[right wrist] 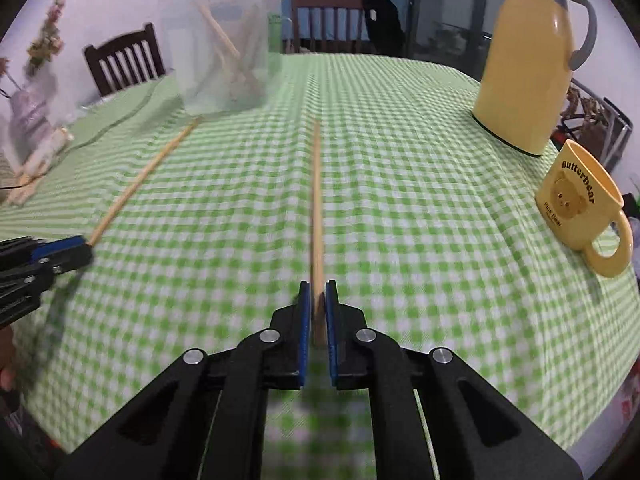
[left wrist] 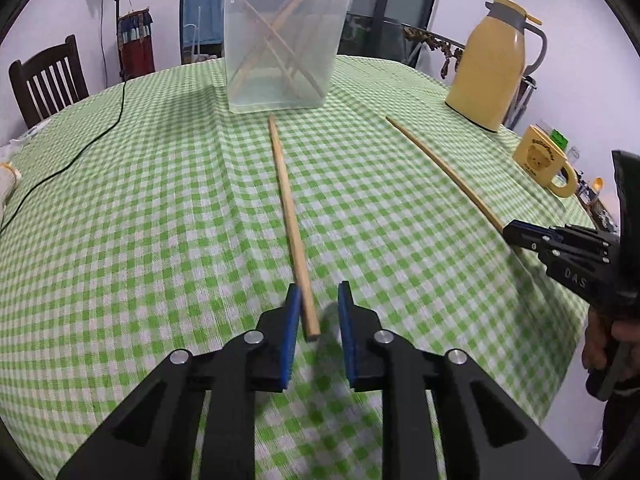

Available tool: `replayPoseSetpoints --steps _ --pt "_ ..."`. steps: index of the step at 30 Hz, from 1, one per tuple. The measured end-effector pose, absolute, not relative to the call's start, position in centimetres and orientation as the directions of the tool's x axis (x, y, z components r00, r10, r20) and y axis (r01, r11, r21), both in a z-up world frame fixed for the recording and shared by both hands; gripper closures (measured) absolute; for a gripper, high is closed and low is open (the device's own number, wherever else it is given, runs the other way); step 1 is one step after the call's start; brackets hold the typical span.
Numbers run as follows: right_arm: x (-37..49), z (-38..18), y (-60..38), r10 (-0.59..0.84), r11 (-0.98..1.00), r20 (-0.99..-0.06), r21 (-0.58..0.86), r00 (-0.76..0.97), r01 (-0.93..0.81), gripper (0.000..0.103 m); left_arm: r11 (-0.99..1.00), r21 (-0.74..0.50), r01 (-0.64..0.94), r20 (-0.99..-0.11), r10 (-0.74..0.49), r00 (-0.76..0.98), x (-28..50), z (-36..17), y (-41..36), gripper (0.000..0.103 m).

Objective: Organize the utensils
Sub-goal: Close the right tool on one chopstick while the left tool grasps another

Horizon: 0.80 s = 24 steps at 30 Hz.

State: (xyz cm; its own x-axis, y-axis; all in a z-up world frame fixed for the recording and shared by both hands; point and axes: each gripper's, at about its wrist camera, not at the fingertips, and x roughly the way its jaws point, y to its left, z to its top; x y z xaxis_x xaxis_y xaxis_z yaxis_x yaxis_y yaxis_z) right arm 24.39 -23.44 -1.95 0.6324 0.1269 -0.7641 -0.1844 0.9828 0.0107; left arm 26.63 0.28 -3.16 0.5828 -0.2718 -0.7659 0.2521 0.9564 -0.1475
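The right claw [right wrist: 318, 300] is clenching one chopstick's [right wrist: 316, 200] near end; the left claw [left wrist: 319, 300] is sitting released around another chopstick [left wrist: 290, 216], touching one pad.

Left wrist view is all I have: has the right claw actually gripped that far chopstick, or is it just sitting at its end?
Observer: Gripped. The right wrist view shows the right claw closed on the chopstick from both sides, near its end.
Operator: Anything left of the container that I'm missing?
Observer: Yes, a pale vase with flowers stands well to the left of the container, out by the table's edge.
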Motion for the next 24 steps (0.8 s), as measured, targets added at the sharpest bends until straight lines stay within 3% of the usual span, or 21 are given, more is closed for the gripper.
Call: replayPoseSetpoints --steps 1,3,6,11,13,14,15,22,23,24 --pt "24.0 -1.9 -23.5 0.136 0.982 -0.759 0.019 0.637 -0.187 0.089 0.953 -0.155 0.261 -0.764 -0.283 0.579 26.4 -3.2 0.2 0.079" --pt "23.4 -2.2 -23.4 0.144 0.981 -0.755 0.022 0.640 -0.194 0.068 0.943 -0.160 0.292 -0.760 -0.306 0.573 25.6 -3.1 0.1 0.065" --pt "23.5 -2.5 -22.9 0.138 0.979 -0.751 0.003 0.646 -0.206 0.065 0.935 -0.137 0.328 -0.756 -0.312 0.575 24.6 -3.1 -0.4 0.057" --pt "23.9 -2.7 -23.5 0.157 0.976 -0.748 0.019 0.645 -0.215 0.066 0.943 -0.147 0.299 -0.748 -0.304 0.590 24.4 -3.1 -0.6 0.056" --pt "23.9 -2.7 -23.6 0.165 0.974 -0.741 0.019 0.651 -0.225 0.072 0.951 -0.145 0.275 -0.752 -0.286 0.593 24.7 -3.1 -0.5 0.077" --pt "23.8 -2.6 -23.2 0.176 0.972 -0.742 0.025 0.647 -0.236 0.084 0.955 -0.127 0.269 -0.758 -0.269 0.595 24.9 -3.1 -0.5 0.084" --pt "23.7 -2.5 -23.0 0.187 0.969 -0.745 0.031 0.640 -0.246 0.093 0.958 -0.109 0.266 -0.764 -0.252 0.594 25.0 -3.1 -0.5 0.099" --pt "22.8 -1.1 -22.2 0.171 0.969 -0.721 -0.001 0.671 -0.247 0.095 0.972 -0.109 0.209 -0.763 -0.217 0.610 24.6 -2.3 -0.3 0.101" --pt "22.6 -0.4 -22.1 0.173 0.968 -0.708 -0.007 0.685 -0.252 0.103 0.972 -0.113 0.206 -0.754 -0.219 0.619 24.6 -1.8 -0.2 0.102" --pt "22.4 0.3 -22.0 0.177 0.966 -0.696 -0.011 0.696 -0.257 0.103 0.972 -0.115 0.204 -0.740 -0.221 0.635 24.5 -1.1 0.0 0.103"
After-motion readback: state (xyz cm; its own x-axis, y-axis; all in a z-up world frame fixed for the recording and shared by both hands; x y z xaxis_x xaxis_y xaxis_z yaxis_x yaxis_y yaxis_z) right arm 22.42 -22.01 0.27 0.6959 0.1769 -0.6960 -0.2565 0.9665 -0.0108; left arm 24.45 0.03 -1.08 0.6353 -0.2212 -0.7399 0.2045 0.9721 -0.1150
